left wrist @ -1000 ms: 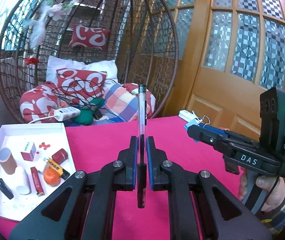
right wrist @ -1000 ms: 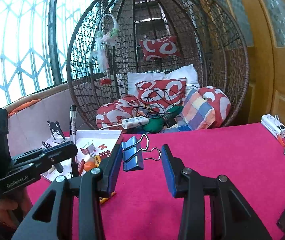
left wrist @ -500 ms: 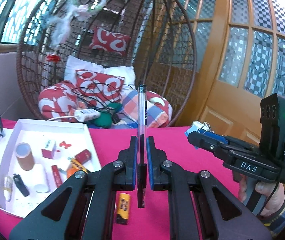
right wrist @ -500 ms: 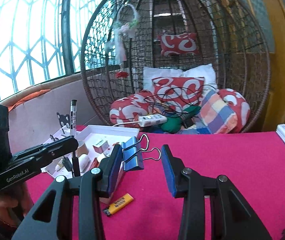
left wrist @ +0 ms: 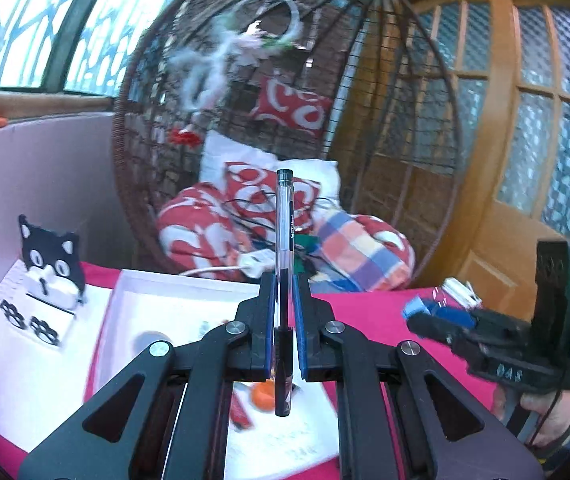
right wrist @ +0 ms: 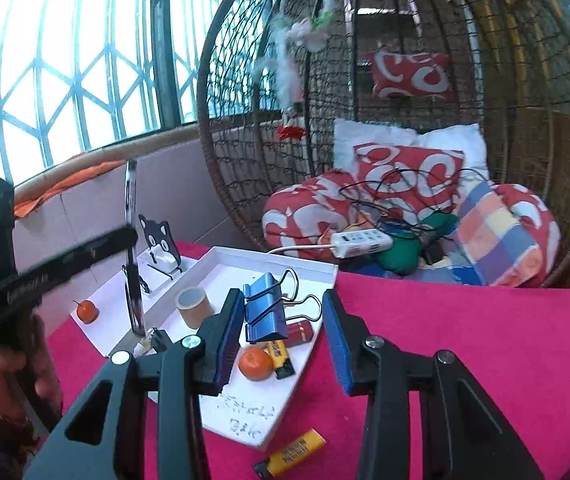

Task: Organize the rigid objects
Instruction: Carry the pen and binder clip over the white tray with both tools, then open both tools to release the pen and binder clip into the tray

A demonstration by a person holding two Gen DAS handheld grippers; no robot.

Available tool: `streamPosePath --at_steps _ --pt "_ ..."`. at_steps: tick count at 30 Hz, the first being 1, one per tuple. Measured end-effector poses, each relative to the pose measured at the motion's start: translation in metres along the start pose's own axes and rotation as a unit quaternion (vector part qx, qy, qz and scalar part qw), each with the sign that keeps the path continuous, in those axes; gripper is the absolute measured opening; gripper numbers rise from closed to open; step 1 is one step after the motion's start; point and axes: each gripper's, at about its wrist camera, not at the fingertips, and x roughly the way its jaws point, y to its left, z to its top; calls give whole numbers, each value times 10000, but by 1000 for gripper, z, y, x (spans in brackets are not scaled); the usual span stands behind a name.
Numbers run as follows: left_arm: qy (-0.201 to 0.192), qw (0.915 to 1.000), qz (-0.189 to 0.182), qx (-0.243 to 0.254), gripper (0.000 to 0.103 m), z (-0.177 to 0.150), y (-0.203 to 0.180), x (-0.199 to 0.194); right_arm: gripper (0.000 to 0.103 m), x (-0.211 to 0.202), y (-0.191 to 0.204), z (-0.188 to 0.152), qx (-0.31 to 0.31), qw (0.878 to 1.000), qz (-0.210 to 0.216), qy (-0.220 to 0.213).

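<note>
My left gripper (left wrist: 284,320) is shut on a clear pen (left wrist: 284,240) that stands upright between its pads, over the white tray (left wrist: 189,280). From the right wrist view the same pen (right wrist: 130,200) shows at the left, blurred. My right gripper (right wrist: 281,304) is shut on a blue binder clip (right wrist: 265,312): the clip's body lies against the left pad and its wire handles reach the right pad. It hangs above the tray (right wrist: 277,258). In the left wrist view the right gripper (left wrist: 417,320) is at the right with the clip (left wrist: 417,306).
The tray holds a cardboard tube (right wrist: 194,306), an orange fruit (right wrist: 256,363), a yellow lighter (right wrist: 279,354) and a red cylinder (right wrist: 300,330). Another yellow lighter (right wrist: 293,456) lies on the pink cloth. A cat stand (right wrist: 160,242) and a small orange (right wrist: 86,311) sit left of the tray.
Both grippers have swept left across the table, so the tray now lies beneath them. The pen and the binder clip kept their places in the jaws.
</note>
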Motion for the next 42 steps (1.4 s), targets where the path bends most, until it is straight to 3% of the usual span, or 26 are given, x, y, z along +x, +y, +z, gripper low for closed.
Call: streamPosePath --at_steps 6,11,19,21,22,23,24,25,29,35,38,42 --pt "346 9992 212 -50 8 9 35 40 40 50 16 -13 -30 9990 99 440" --pt "712 9967 373 -120 8 -1 44 78 40 92 25 -40 1 9960 103 886" --pt "979 9902 905 -414 8 -23 62 101 41 106 42 -61 -182 9940 42 1075" --pt "1022 9880 1034 -528 15 -26 67 102 44 104 44 -63 -216 9944 -13 1033" --pt "1028 9871 1086 -580 31 -28 69 101 63 106 43 -64 -233 9945 -50 1017" --pt "989 9867 1127 -622 65 -29 71 100 79 106 43 -64 -250 9948 -84 982" --pt "941 9865 1178 -634 84 -29 71 98 103 102 42 -64 -257 9958 -113 871" --pt "858 9861 1281 -615 103 -30 71 93 103 99 40 -64 -255 9965 -110 794" --pt "638 9857 1474 -517 103 -22 62 76 103 78 20 -53 -51 9983 -153 562" --pt "-41 9929 1097 -463 103 -9 34 28 103 17 -49 -42 626 9954 -721 32" --pt "-183 9955 831 -418 103 -13 18 13 103 3 -68 -57 729 9930 -902 232" --pt "-94 9984 455 -311 103 -33 -2 2 103 0 -64 -92 362 9929 -850 747"
